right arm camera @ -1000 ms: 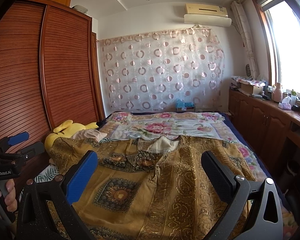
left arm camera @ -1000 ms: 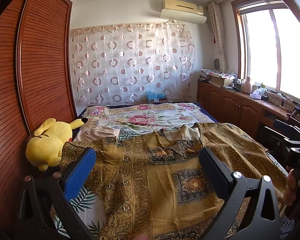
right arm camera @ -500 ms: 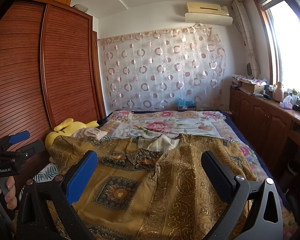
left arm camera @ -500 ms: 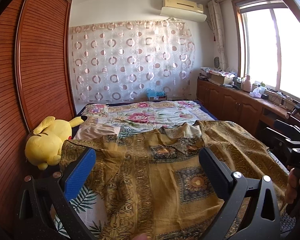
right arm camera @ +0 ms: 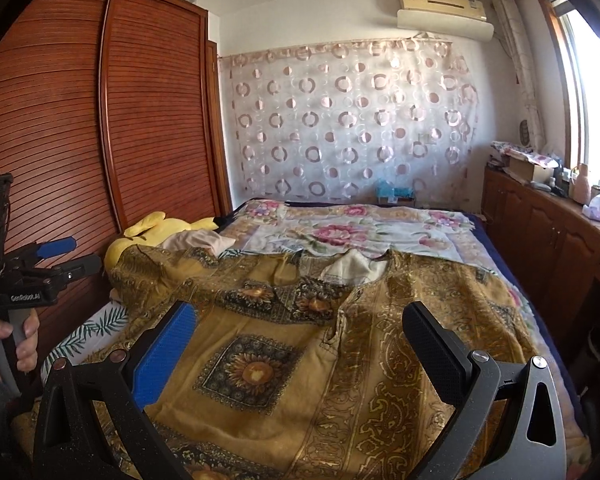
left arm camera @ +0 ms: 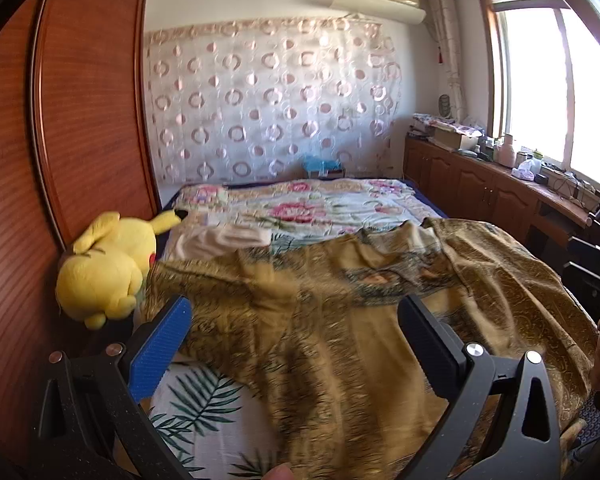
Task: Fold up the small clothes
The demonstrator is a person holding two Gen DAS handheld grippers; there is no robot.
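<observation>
The gold shirt (right arm camera: 300, 360) looks soft, light and limp (pinch hems or sleeve edges); both hand-held grippers, left (left arm camera: 296, 344) and right (right arm camera: 300, 348), gape empty.

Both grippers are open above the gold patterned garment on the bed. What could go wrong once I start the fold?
1. The gold patterned garment lies over a floral bedspread; the open right gripper or left gripper might pinch both layers.
2. The garment's left sleeve sits bunched beside the yellow plush toy, so a fold there may turn out uneven or nudge the toy.
3. The left wrist view is blurred, so aiming now is unreliable.
</observation>
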